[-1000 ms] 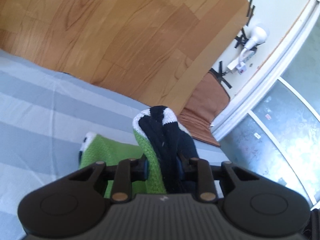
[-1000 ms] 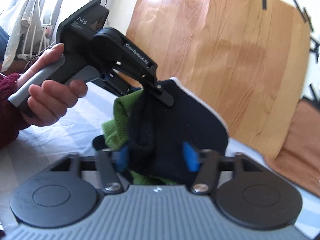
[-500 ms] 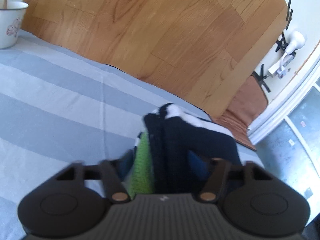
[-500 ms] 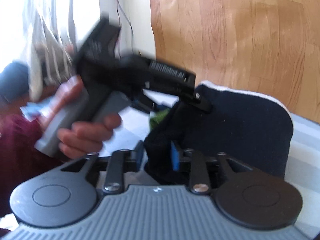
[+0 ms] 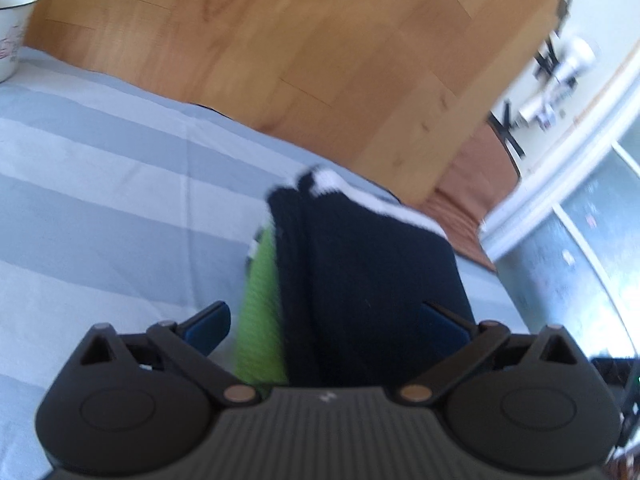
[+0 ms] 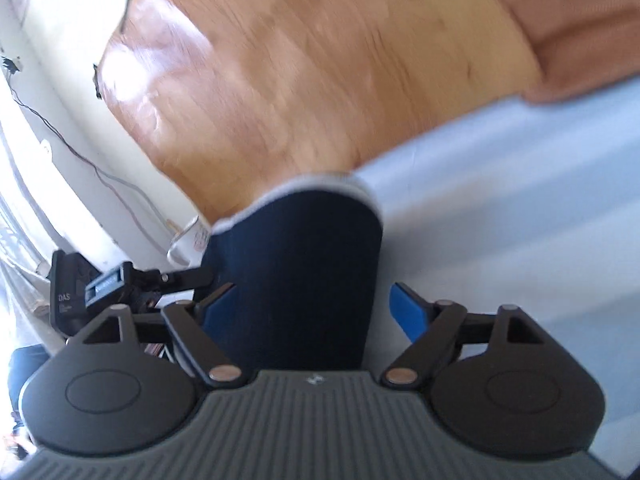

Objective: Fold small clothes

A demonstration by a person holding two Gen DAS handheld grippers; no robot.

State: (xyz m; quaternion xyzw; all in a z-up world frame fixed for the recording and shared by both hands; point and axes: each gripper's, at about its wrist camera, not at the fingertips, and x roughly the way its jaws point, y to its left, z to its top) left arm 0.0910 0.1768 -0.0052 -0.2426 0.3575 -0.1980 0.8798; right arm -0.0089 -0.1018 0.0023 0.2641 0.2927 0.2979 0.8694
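Plainly, the left gripper (image 5: 326,324) has its blue pads spread wide, with the folded garment (image 5: 360,264) lying between them and neither pad pressing it; navy folds with a white edge sit beside a green knit layer (image 5: 260,312); the right gripper (image 6: 312,310) is likewise released, its pads standing clear of the same navy bundle on either side; the garment rests on the blue-and-grey striped cloth (image 5: 100,200); beyond lie the wooden floor (image 5: 320,60) and a white mug (image 5: 12,32) at the far edge.
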